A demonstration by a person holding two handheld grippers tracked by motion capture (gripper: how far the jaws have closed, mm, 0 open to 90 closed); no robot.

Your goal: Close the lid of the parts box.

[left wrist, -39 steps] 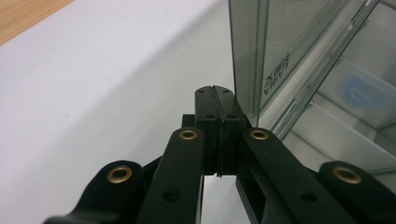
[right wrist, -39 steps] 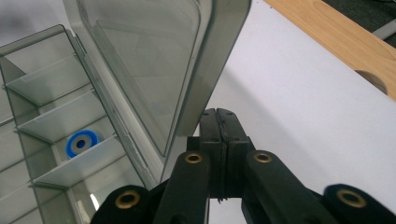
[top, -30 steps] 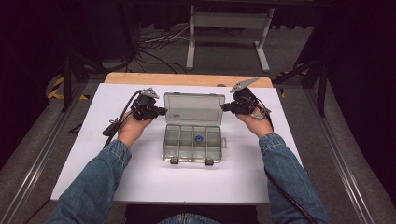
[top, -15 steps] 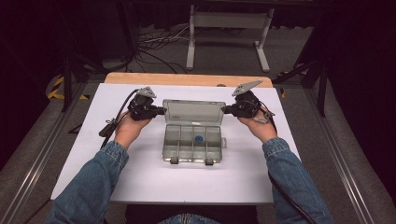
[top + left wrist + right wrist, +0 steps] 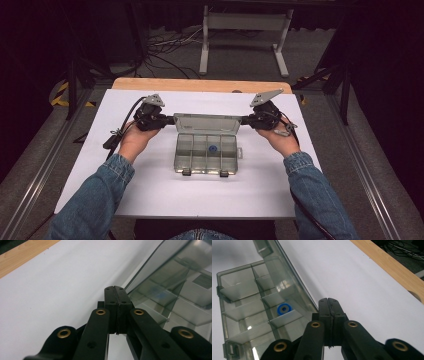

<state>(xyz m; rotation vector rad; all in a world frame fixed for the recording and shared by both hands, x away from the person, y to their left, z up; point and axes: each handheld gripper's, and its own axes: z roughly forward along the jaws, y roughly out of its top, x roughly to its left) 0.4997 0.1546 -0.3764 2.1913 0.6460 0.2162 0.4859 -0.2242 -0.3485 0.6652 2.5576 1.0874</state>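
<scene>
Item: clear compartment box [image 5: 206, 152], at the centre of the high view on the white counter [image 5: 150, 195]. We record its lid [image 5: 207, 123] raised and leaning back toward the upper part of the frame, with two latches on the near edge.

Contents: we note a small blue ring [image 5: 212, 148] in one of the middle compartments; in the right gripper view it sits left of centre [image 5: 284, 309], behind a divider wall.

Left gripper [image 5: 170, 120]: centre left of the high view, its jaws clenched together with nothing between them, the tip at the lid's left end. In the left gripper view the clenched jaws sit at bottom centre, the lid [image 5: 175, 280] rising just beside them at the right; we cannot tell if they touch it.

Right gripper [image 5: 245, 120]: centre right of the high view, jaws likewise clenched and bare, the tip at the lid's right end. In the right gripper view the lid [image 5: 287, 282] stands just left of the jaws.

Surroundings: we list a wooden strip [image 5: 200, 85] along the counter's far edge, a grey metal stand [image 5: 245, 35] at upper centre, and loose cables [image 5: 170, 47] on the floor at upper left.
</scene>
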